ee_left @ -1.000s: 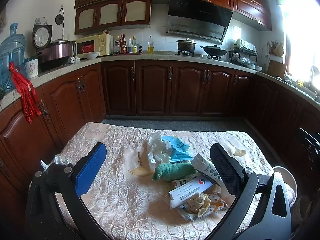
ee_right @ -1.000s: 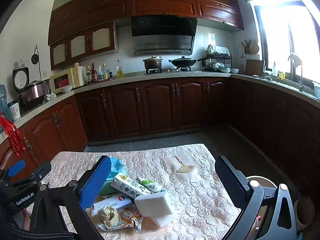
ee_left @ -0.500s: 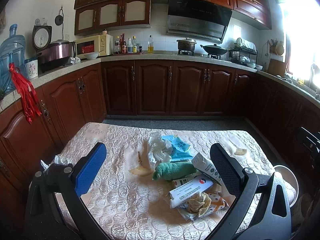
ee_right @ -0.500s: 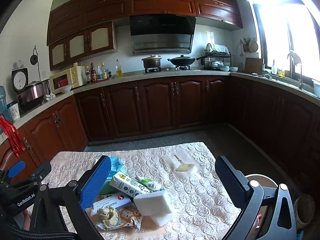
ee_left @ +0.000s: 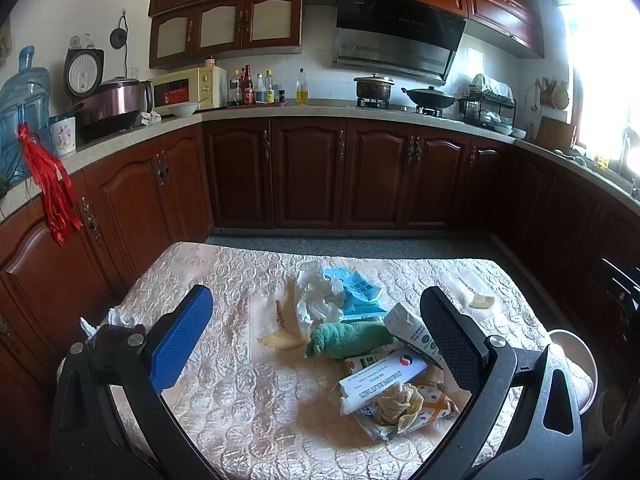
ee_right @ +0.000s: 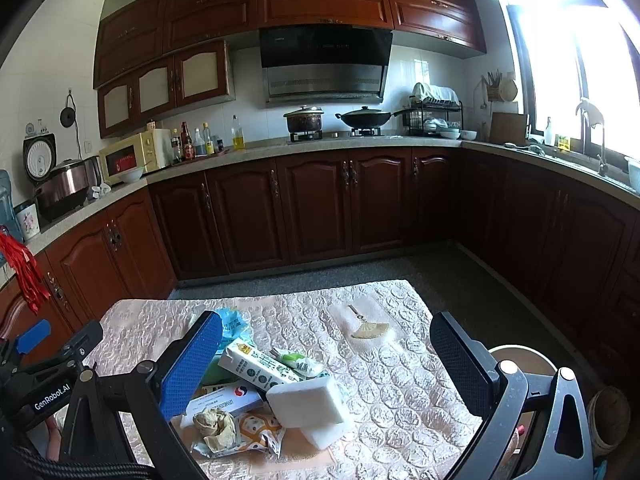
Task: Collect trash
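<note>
A pile of trash lies on the quilted table (ee_left: 240,408): crumpled white tissue (ee_left: 314,298), a blue wrapper (ee_left: 356,290), a green cloth (ee_left: 348,338), a white carton (ee_left: 382,378), a brown crumpled wad (ee_left: 398,402). In the right wrist view the pile shows a milk carton (ee_right: 256,368), a white foam block (ee_right: 308,402) and the wad (ee_right: 214,426). My left gripper (ee_left: 316,336) is open and empty, hovering before the pile. My right gripper (ee_right: 326,356) is open and empty above the pile.
A small fan-shaped scrap (ee_left: 282,340) lies left of the pile; another (ee_right: 370,330) lies at the table's far right. A white bin (ee_right: 524,358) stands at the table's right edge. A tissue (ee_left: 116,318) lies at the left edge. Kitchen cabinets surround the table.
Both grippers have stayed open and nearly still; the views shift only slightly. Nothing on the table has moved.
</note>
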`<state>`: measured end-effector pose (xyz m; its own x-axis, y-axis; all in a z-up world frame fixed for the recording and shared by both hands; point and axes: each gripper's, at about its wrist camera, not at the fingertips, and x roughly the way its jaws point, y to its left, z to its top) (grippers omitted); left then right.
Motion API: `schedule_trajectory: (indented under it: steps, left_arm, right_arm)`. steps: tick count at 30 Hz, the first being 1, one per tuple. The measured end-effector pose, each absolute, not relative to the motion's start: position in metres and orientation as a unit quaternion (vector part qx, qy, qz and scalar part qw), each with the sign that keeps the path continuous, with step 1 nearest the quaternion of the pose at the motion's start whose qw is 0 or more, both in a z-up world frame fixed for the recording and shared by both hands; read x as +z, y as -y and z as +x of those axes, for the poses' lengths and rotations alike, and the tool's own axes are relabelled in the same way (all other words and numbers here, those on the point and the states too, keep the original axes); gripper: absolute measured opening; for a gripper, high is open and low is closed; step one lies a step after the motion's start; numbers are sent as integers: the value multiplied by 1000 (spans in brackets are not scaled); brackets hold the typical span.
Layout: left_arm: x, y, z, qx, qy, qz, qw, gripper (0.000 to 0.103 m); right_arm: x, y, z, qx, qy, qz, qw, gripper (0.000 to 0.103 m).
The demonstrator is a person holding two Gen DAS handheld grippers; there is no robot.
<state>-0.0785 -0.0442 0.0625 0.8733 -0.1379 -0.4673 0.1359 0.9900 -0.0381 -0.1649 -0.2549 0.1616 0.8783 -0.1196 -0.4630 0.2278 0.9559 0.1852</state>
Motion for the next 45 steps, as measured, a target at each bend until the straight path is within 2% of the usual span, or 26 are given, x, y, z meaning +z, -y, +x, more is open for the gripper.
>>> schedule_trajectory:
  steps: [45]
  left_arm:
    - [33,51,-60,-78,-286,-1,955,103]
  right_arm:
    - [136,258,-146,-84,-270,116,952,103]
